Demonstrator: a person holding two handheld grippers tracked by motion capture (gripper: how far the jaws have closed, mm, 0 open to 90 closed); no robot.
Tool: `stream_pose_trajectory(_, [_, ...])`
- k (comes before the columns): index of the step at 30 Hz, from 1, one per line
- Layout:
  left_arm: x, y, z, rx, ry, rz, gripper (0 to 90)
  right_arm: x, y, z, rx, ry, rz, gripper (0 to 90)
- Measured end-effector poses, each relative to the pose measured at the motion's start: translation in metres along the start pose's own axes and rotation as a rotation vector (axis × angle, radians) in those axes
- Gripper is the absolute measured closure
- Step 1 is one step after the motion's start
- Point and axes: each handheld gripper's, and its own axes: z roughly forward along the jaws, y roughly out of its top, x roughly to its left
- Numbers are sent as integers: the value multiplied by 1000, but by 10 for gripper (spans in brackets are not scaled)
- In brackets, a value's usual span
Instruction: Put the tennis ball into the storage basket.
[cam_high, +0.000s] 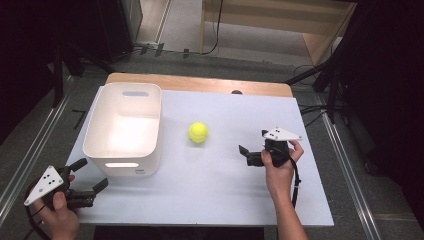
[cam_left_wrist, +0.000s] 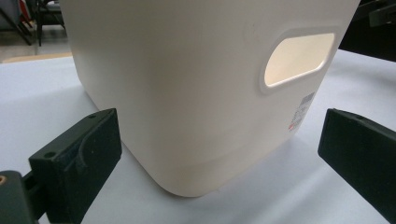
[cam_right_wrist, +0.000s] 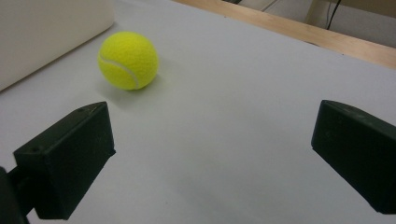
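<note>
High view showed a yellow tennis ball (cam_high: 198, 132) lying free on the white table (cam_high: 215, 195), between a white plastic bin (cam_high: 125, 131) at its left and the right gripper (cam_high: 248, 153) at its right. The right gripper pointed toward the ball, with its jaws spread wide and holding nothing. The ball was near but not yet between them. In the right gripper view the tennis ball (cam_right_wrist: 128, 60) sat up and to the left of the jaw line, so the step in hand was most likely the reach for it.

To do this well, the hand should turn a little toward the ball and move forward low over the table, until the ball sits in the middle between both jaws. Only then should the jaws close, slowly, because a round ball can roll away if one jaw touches it first.

The left gripper (cam_high: 92, 189) waited at the near corner of the bin, also spread open and empty; its own view looked at the bin's wall (cam_left_wrist: 187, 93) with the handle slot. The bin stood just beside the ball, so a push from the right could send the ball against its wall. Nothing else lay in the path.
</note>
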Motion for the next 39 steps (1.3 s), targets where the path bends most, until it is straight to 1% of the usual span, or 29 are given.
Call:
stream_pose_trajectory(5, [0,0,0,-3,-1,-1,0,1,12,8,8,11,-9,0])
stream_pose_trajectory(6, [0,0,0,-2,-3,0,0,1,14,10,8,9,-21,0])
stream_pose_trajectory(9, [0,0,0,-3,-3,0,0,2,21,14,10,27,-16,0])
stream_pose_trajectory(14, [0,0,0,-3,-1,-3,0,3,30,22,22,38,-32,0])
stream_pose_trajectory(17, [0,0,0,-3,-1,-3,0,4,34,27,32,40,-35,0])
stream_pose_trajectory(26, [0,0,0,-2,-4,0,0,8,45,41,66,67,-48,0])
stream_pose_trajectory(32, [0,0,0,-2,-4,0,0,12,53,49,96,85,-73,0])
stream_pose_trajectory(36, [0,0,0,-2,-4,0,0,15,57,55,115,112,-78,0])
stream_pose_trajectory(39, [0,0,0,-2,-4,0,0,17,60,59,127,121,-94,0])
